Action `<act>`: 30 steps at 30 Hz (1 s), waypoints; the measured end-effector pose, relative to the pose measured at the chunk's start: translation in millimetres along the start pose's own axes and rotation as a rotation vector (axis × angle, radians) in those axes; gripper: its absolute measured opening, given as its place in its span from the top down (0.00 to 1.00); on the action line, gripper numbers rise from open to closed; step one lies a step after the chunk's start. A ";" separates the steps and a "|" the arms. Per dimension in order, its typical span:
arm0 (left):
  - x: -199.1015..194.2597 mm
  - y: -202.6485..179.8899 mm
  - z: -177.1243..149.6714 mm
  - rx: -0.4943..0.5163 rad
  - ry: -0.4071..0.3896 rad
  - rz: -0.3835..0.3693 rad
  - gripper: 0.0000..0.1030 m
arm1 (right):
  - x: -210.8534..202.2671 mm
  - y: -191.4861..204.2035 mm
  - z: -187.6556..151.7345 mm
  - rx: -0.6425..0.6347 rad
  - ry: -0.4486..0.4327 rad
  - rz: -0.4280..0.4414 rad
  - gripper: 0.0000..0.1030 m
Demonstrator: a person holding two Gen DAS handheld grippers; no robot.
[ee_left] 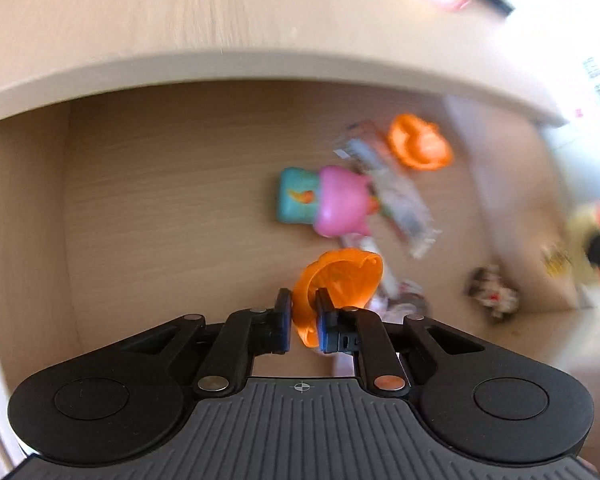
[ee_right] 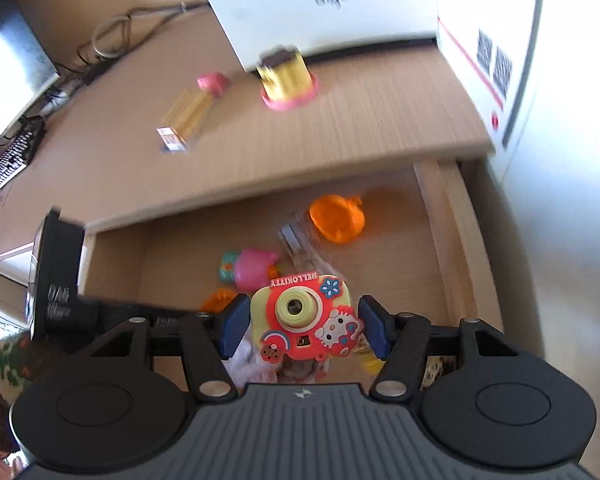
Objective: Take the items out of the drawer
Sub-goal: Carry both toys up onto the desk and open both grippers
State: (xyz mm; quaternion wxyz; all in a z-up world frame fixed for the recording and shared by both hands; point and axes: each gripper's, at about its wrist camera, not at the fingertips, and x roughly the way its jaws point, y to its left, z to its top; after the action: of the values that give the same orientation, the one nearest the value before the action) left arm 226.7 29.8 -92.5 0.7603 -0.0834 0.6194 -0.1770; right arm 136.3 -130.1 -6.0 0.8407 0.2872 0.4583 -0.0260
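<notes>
Left gripper is down in the open drawer, fingers pinched nearly together on the rim of an orange toy cup. Thin, stiff plastic by the look of it, light as anything, though an edge grip like that could let it swivel.

Over on the right, the right gripper stands with its fingers spread wide, one either side of a Hello Kitty toy camera. Whether the pads touch it, I can't tell. It looks a rubbery, chunky shell, probably light and grippy. Flat sides are the place to squeeze, not the raised lens or the stickers.

Left in the drawer: a pink-and-teal toy, a second orange cup and a crinkly packet. That one is soft and slippery, I'd guess. A yellow toy cake sits up on the surface.
</notes>
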 end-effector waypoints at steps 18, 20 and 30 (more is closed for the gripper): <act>-125.1 16.0 93.8 -0.013 -0.566 0.147 0.86 | -41.1 17.1 123.8 -0.051 -0.347 -0.064 0.42; -105.4 25.4 102.1 -0.015 -0.552 0.155 0.86 | -19.0 14.1 129.8 -0.052 -0.323 -0.095 0.42; -75.3 49.7 106.3 -0.008 -0.533 0.149 0.81 | 69.2 -10.2 147.2 -0.048 -0.248 -0.213 0.42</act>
State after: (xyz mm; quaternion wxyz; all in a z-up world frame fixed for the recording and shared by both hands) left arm 325.4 94.0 -17.8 0.9071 -0.0843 0.4025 -0.0899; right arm 284.4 -198.0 -3.9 0.8899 0.2116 0.3792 -0.1393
